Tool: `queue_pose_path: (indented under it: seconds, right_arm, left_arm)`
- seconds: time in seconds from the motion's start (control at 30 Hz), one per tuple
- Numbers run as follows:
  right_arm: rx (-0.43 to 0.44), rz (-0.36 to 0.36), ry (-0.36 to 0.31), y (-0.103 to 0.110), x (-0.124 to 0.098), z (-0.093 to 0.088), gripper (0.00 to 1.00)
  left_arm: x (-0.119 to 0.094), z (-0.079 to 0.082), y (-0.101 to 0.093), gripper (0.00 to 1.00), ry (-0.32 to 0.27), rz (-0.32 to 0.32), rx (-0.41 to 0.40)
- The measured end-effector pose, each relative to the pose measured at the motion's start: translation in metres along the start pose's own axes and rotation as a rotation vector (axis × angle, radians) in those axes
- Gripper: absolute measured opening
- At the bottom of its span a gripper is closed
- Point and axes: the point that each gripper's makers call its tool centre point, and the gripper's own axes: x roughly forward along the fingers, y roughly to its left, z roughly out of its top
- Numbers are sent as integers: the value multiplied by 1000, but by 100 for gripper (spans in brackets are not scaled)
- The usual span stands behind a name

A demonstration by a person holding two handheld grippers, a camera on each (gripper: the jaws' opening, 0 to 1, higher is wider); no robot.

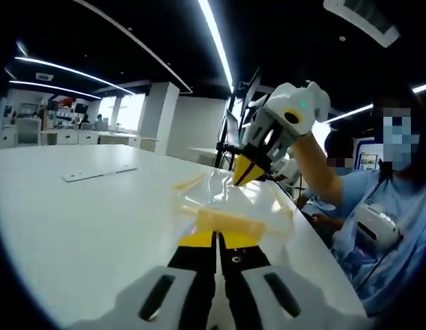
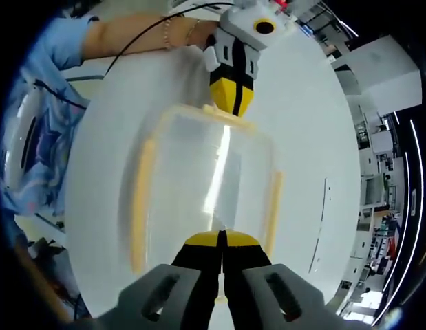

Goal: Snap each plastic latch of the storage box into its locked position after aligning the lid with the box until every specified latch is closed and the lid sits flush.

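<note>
Clear box [image 2: 209, 182] on white table [image 2: 102, 172], long axis running between the grippers; left gripper [image 1: 217, 237] and right gripper [image 2: 221, 239] both clenched, pressing opposite end latches.

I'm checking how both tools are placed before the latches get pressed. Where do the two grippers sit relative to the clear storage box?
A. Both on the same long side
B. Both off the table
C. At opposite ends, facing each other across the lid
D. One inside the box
C: in the right gripper view, the right gripper sits at the near end of the storage box and the left gripper at the far end.
</note>
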Motion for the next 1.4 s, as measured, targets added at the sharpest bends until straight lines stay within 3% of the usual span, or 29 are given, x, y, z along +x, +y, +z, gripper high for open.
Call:
queue_pose_path:
  seconds: [1.0,1.3,1.4]
  right_arm:
    - [10,13,-15,-2,0,0,0]
    - [32,11,-35,-1,0,0,0]
    - [30,1,-29,-1,0,0,0]
  left_arm:
    - [3,-1,1,1,-30,-29,-76]
    - [-1,1,-3,2,-23,-41,8]
    - [-2,-2,-8,3,-12,-72,7]
